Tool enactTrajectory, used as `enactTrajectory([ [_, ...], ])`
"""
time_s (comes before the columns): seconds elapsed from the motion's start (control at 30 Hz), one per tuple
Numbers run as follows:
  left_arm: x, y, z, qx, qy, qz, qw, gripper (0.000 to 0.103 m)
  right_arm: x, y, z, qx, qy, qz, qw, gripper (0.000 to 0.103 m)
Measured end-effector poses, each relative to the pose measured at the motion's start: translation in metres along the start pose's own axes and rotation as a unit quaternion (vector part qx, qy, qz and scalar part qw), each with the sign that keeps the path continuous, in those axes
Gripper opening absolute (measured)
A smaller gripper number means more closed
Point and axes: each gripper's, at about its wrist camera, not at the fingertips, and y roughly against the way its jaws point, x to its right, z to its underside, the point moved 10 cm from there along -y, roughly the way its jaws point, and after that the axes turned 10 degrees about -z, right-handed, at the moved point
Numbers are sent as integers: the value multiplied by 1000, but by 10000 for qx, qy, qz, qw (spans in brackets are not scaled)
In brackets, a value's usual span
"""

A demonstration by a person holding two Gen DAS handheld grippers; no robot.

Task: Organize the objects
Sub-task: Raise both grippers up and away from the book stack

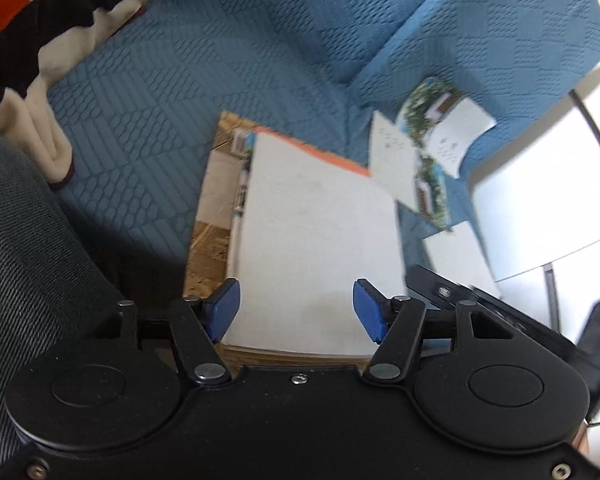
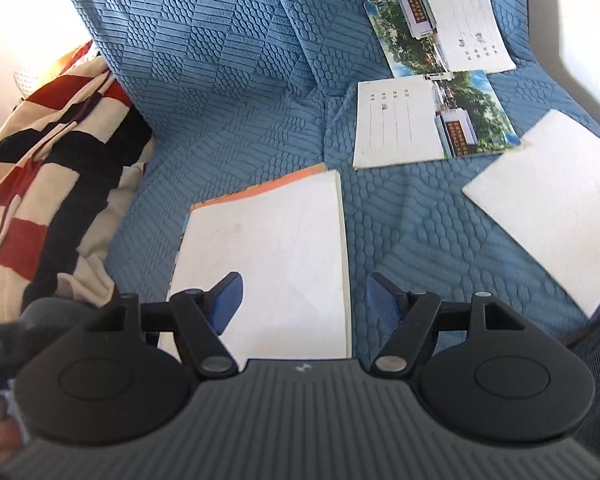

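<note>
1. The books under the white book (image 1: 316,240) show only as edge strips.
2. Print on the two booklets (image 2: 432,120) is too small to read.
3. The striped blanket (image 2: 48,168) runs off the frame's edge.

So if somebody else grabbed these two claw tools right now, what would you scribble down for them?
Left gripper: open, holding nothing, over the near end of the book stack.
Right gripper: open, empty, above the same stack.
Things: the stack, a white-backed booklet on top of an orange-edged one and others, lies on the blue quilted sofa cover. Two photo-cover notebooks and a loose white booklet lie apart to the right. A striped blanket sits at the left.
Done: several books stacked.
Left: probably gather the three loose ones onto the stack.
</note>
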Motion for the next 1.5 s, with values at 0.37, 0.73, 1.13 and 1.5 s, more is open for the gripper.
enactTrajectory([
  [0.37, -6, -32, 10, -160, -296, -382, 9987, 52, 13, -10, 23, -39, -70, 52, 10000, 69],
  [0.73, -1, -43, 19, -304, -453, -427, 9976, 50, 11, -24, 33, -171, 26, 30, 9998, 54],
  [1.13, -1, -40, 19, -269, -443, -391, 9979, 51, 4, -24, 33, -195, 78, 36, 9998, 55],
  [1.5, 9, -15, 12, 9, -569, -424, 9975, 57, 1, 18, -1, 238, 107, 152, 9995, 55],
])
